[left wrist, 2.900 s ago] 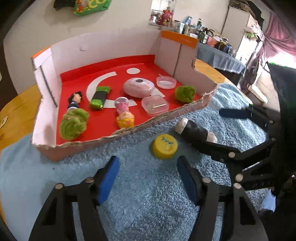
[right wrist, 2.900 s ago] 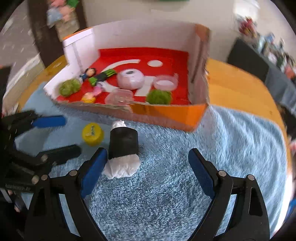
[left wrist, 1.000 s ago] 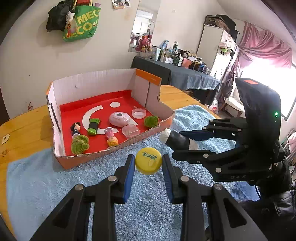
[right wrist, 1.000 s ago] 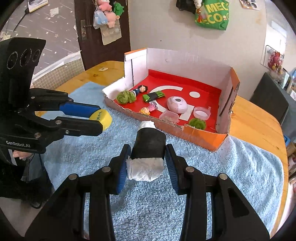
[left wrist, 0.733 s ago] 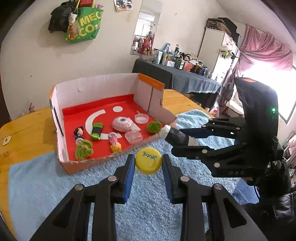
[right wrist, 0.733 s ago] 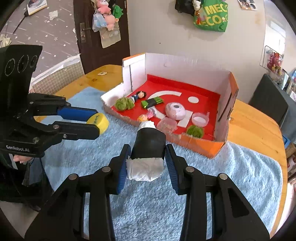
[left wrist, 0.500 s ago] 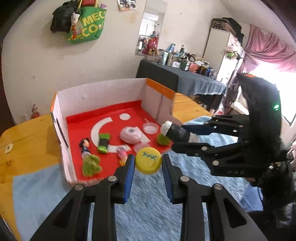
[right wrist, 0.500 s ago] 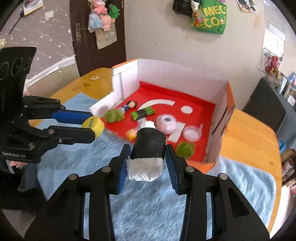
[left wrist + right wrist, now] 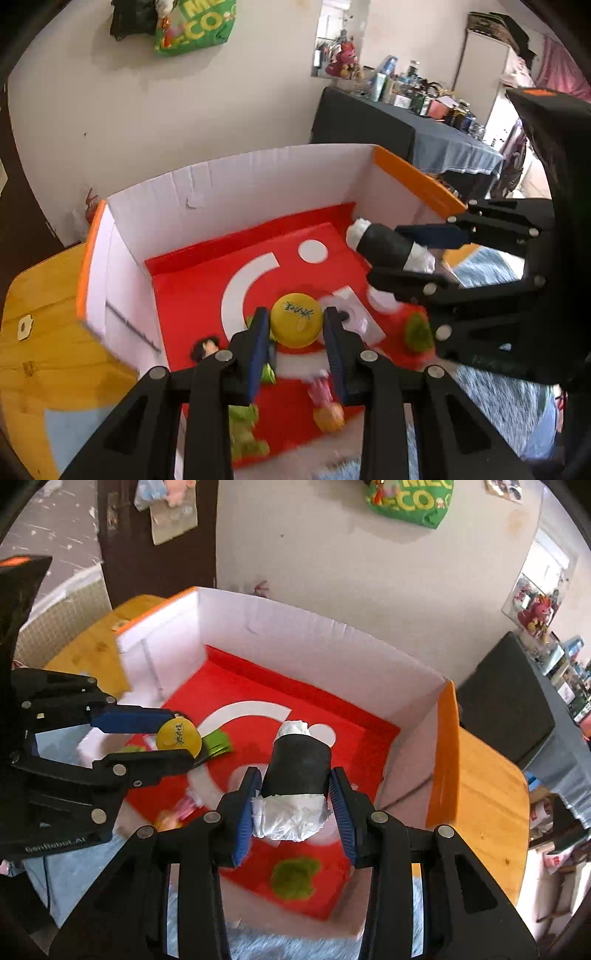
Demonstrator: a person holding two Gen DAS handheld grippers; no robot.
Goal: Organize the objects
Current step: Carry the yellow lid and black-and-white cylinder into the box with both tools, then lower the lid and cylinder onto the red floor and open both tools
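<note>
My left gripper (image 9: 295,332) is shut on a yellow round lid (image 9: 295,319) and holds it above the red floor of the cardboard box (image 9: 229,192). My right gripper (image 9: 293,808) is shut on a black roll with white paper ends (image 9: 297,771) and holds it above the same box (image 9: 332,646), right of the left one. The lid also shows in the right wrist view (image 9: 178,734), and the roll in the left wrist view (image 9: 388,245).
In the box lie green fuzzy balls (image 9: 294,877), a small dark-haired doll (image 9: 205,345), a pink and yellow figure (image 9: 327,404), a green toy (image 9: 218,744) and clear plastic cases (image 9: 354,323). The box stands on a wooden table (image 9: 40,332) with a blue towel (image 9: 509,398).
Both grippers closed on their objects, lifted them off the blue towel and carried them forward; they now hang over the inside of the box.
</note>
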